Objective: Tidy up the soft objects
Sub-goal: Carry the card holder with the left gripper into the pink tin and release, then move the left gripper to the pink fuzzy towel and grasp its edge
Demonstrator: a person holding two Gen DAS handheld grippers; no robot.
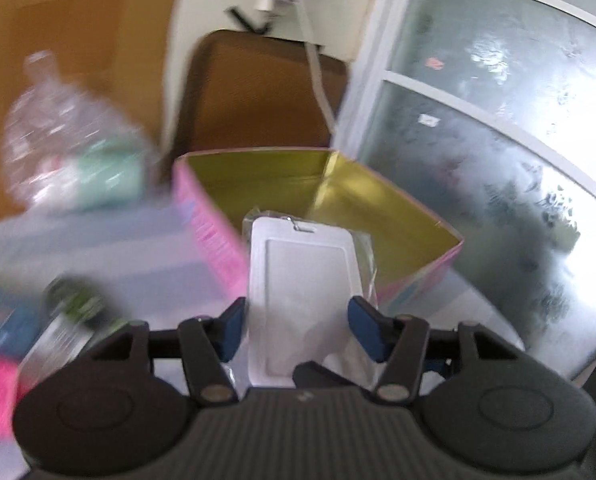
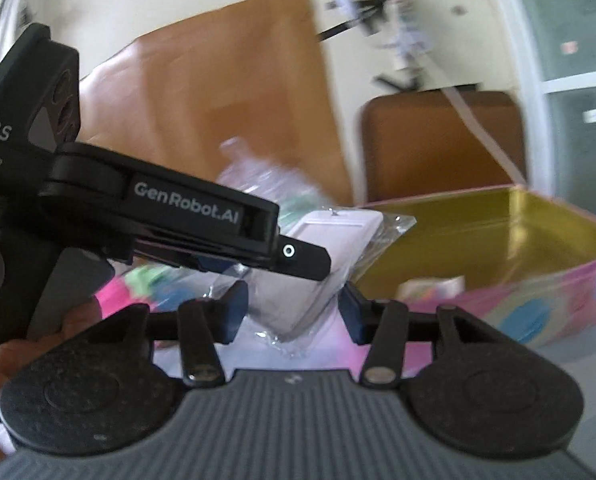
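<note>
My left gripper is shut on a white card holder in a clear plastic sleeve and holds it up in front of the open pink box with a gold inside. In the right wrist view the left gripper's black body reaches in from the left, with the card holder at its tip, just left of the pink box. My right gripper is open and empty, its blue pads on either side below the card holder. A small pale item lies inside the box.
A clear plastic bottle with a green label stands at the left. Blurred green, blue and pink items lie at the lower left. A brown chair back stands behind the box. A frosted glass door is on the right.
</note>
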